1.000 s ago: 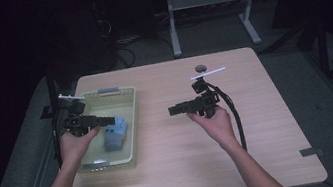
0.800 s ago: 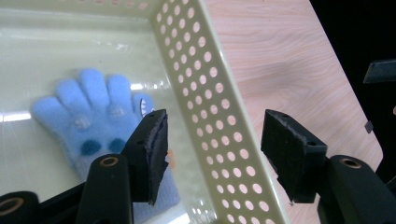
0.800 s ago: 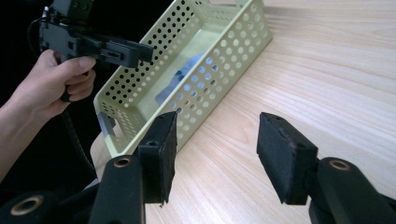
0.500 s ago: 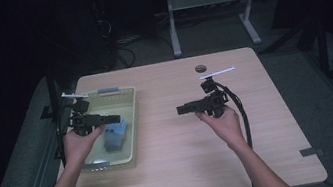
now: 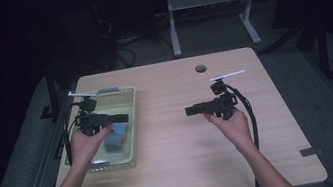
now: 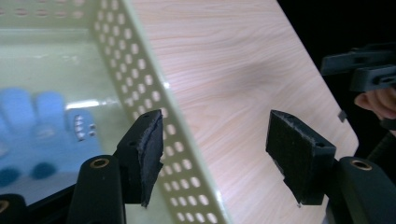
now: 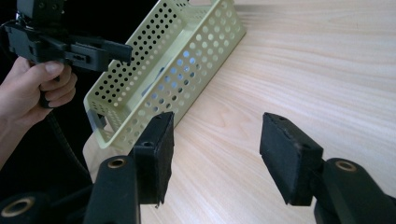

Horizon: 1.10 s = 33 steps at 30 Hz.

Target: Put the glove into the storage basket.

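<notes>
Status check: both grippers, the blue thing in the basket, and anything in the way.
Left gripper and right gripper open, jaws just widening, nothing between them. Blue object lying in the basket, untouched. Nothing blocking.

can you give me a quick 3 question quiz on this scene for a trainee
1. True or false: the blue object lies inside the pale green basket.
2. Which gripper is above the bare table, away from the basket? A) left gripper B) right gripper
3. In the left gripper view, what passes under the gap between the open jaws?

Key
1. True; it rests on the basket floor, near the left gripper.
2. B; it is over the middle of the tabletop, jaws pointing toward the basket, nothing between them.
3. The basket's perforated side wall; the jaws have just been opening and hold nothing.
</notes>
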Each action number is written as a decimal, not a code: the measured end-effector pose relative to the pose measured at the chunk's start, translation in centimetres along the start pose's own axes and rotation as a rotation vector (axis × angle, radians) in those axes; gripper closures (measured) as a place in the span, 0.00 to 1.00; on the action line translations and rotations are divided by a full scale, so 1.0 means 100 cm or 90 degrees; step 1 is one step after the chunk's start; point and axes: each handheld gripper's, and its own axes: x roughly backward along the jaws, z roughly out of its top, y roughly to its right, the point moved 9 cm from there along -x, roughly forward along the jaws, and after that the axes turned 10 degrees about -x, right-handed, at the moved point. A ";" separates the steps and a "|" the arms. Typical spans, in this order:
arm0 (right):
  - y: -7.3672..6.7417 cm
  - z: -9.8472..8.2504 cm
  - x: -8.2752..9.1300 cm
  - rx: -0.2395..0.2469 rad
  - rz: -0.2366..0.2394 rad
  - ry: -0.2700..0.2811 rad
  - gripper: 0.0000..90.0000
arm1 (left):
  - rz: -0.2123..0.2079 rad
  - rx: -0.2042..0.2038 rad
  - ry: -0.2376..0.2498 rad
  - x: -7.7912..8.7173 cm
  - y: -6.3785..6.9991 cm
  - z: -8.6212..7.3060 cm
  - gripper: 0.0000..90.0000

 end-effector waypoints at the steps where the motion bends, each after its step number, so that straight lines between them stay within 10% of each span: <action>1: 0.002 0.000 0.001 0.000 -0.001 0.001 0.49 | -0.008 -0.001 0.001 -0.001 0.003 0.001 0.40; 33: 0.038 -0.006 0.041 -0.042 -0.021 0.035 0.46 | -0.079 -0.013 0.021 -0.035 0.042 0.011 0.34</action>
